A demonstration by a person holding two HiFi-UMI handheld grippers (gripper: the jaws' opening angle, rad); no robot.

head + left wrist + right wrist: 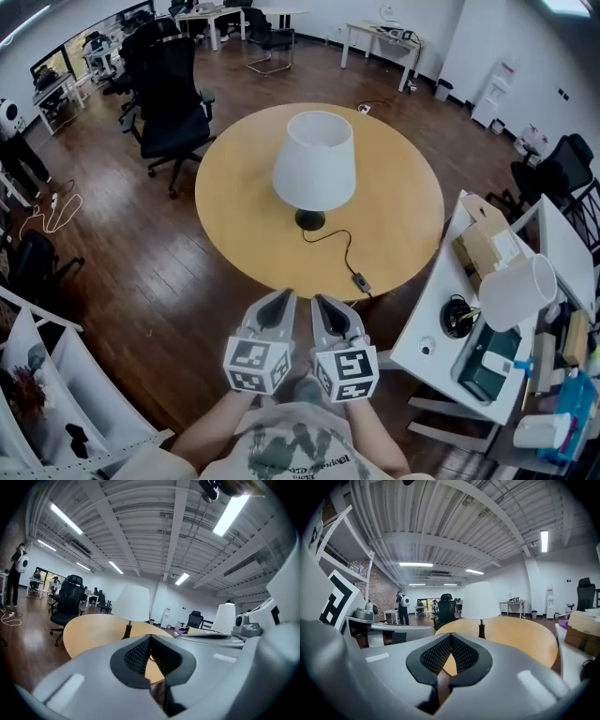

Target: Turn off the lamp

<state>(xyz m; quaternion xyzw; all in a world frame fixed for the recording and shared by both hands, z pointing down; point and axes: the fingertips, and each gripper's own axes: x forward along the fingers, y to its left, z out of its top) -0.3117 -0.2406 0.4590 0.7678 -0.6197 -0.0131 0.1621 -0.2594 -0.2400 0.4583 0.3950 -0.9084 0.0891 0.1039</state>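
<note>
A table lamp (314, 164) with a white shade and dark base stands in the middle of the round wooden table (394, 150). Its black cord runs toward me to an inline switch (360, 280) near the table's front edge. My left gripper (280, 299) and right gripper (323, 305) are held side by side just short of that edge, both shut and empty. The lamp (131, 604) appears ahead in the left gripper view, and the lamp (480, 602) also in the right gripper view. The shade does not look lit.
A black office chair (173, 98) stands at the table's far left. To the right a white desk (441, 309) carries a cardboard box (487, 239), a second white lampshade (516, 291) and clutter. White shelving (47, 375) is at my left. A person (14, 141) stands far left.
</note>
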